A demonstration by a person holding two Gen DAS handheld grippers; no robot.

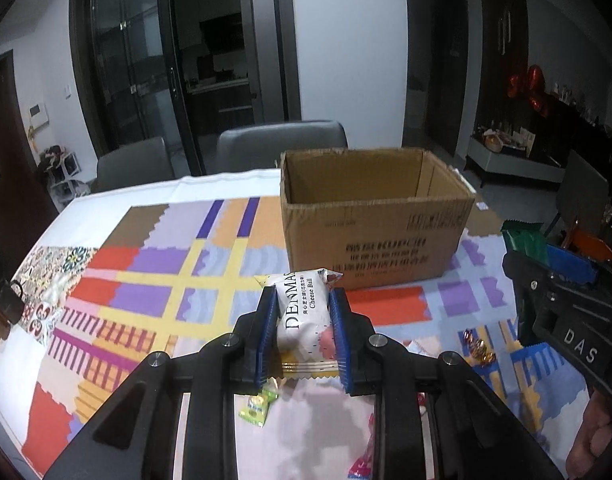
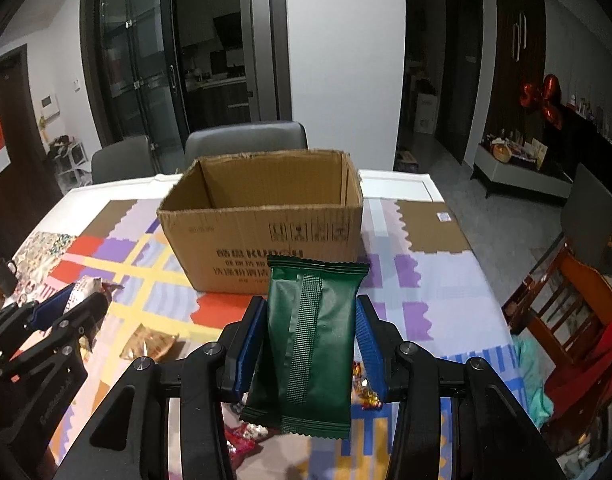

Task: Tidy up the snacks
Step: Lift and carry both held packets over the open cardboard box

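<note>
Behind the table, two grey chairs (image 2: 246, 138) pushed in, glass doors (image 1: 146, 76) and a white pillar (image 1: 346, 40) beyond. At right, red balloons (image 2: 544, 98) above a low cabinet (image 2: 522, 168), and a wooden chair (image 2: 566, 300) beside the table. On the table's left edge, a dark mug (image 1: 6, 300). Spread over the tabletop, a patchwork cloth (image 1: 154, 272).

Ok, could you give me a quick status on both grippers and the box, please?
Left gripper shut on white Cheese Ball packet. Right gripper shut on green packet. Cardboard box open ahead, path unobstructed.
</note>
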